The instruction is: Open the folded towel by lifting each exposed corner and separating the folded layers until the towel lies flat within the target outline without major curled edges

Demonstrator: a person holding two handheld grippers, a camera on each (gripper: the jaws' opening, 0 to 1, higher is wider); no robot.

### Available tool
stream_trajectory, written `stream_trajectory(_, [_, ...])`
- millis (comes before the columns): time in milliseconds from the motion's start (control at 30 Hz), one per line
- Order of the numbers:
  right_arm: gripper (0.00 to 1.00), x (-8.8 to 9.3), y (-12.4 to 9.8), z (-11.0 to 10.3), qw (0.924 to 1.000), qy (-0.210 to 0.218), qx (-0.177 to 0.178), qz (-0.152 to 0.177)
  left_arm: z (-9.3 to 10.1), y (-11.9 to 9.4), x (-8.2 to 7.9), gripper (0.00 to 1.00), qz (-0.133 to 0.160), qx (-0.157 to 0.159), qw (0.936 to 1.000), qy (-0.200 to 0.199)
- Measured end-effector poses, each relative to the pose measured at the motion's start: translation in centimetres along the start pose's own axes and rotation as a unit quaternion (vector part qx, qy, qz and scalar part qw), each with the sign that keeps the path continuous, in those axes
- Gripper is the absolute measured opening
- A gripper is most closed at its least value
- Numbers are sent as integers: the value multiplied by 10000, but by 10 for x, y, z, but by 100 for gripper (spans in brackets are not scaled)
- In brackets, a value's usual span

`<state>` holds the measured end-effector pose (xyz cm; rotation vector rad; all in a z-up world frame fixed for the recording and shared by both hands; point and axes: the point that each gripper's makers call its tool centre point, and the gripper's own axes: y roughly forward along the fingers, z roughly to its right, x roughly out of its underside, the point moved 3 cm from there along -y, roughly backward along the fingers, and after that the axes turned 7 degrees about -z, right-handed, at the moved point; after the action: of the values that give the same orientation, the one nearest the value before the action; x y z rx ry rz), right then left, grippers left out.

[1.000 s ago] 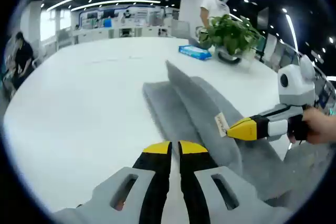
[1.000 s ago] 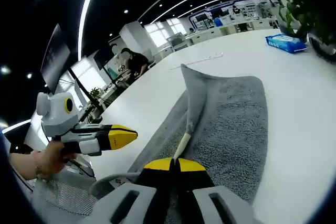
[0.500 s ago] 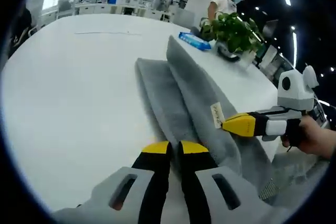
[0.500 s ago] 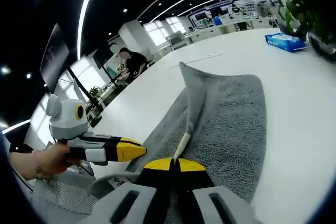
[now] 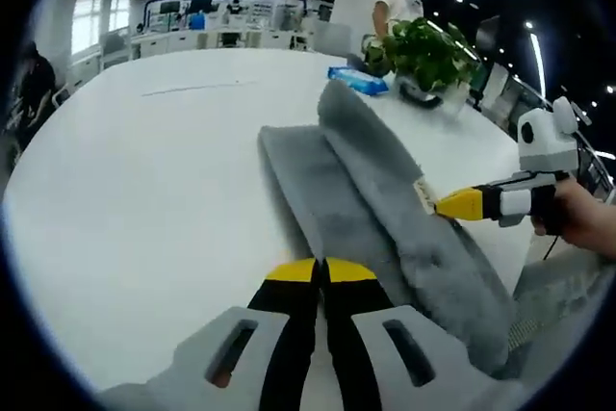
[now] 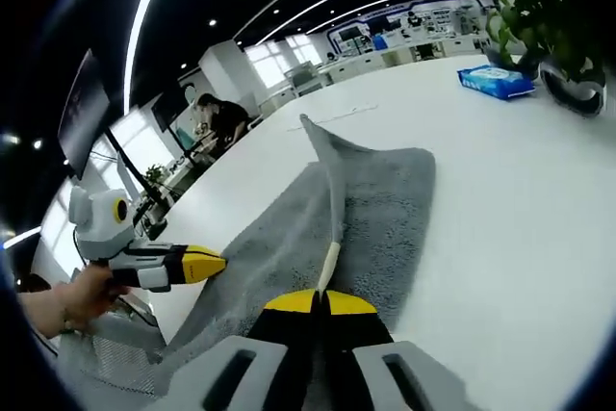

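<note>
lifting the towel (image 6: 375,209) edge higher — right gripper (image 6: 320,301) jaws stay clamped

Wide bare white table (image 5: 144,190) to the left of the grey towel (image 5: 327,199), open for passing all the way to the far edge. Raised towel fold (image 5: 385,180) standing as a ridge along the right half, right gripper (image 5: 445,206) pinched on it. Far right blocked by a potted plant (image 5: 423,55) and a blue packet (image 5: 356,81). More bare table right of the towel (image 6: 375,228), up to the packet (image 6: 493,81) and plant (image 6: 544,26).
</note>
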<state>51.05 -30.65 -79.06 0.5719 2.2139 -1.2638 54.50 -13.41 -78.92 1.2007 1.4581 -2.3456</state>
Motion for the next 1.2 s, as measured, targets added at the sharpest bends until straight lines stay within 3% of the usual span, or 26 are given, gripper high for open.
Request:
stream_trajectory(67, [0,2,-3,9,9996,-107,259,-75,-4,-1,0,1,-31,-122,9999,63])
stream_trajectory(200, [0,4,-7,17,9987,-202,450,-161,-7,-3,0,1,-54,-250,9994,223])
stream_trajectory(633, [0,11,-16,35,9897,-763,1099,-501,-30,-10,6,1,-202,-648,9977,28])
stream_trajectory(700, [0,12,-17,37,9894,-761,1132,-502,-35,-13,7,1,-199,-700,9972,-156])
stream_trajectory(833, [0,13,-18,38,9885,-792,1173,-537,-40,-17,10,1,-371,-866,9954,147])
stream_trajectory(967, [0,13,-21,44,9863,-848,1294,-580,-48,-21,8,1,-404,-900,9951,5])
stream_trajectory(1100, [0,12,-23,50,9830,-974,1427,-625,-56,-23,7,1,-516,-961,9937,265])
stream_trajectory(1200, [0,15,-23,53,9811,-1019,1488,-699,-64,-25,9,1,-536,-944,9940,137])
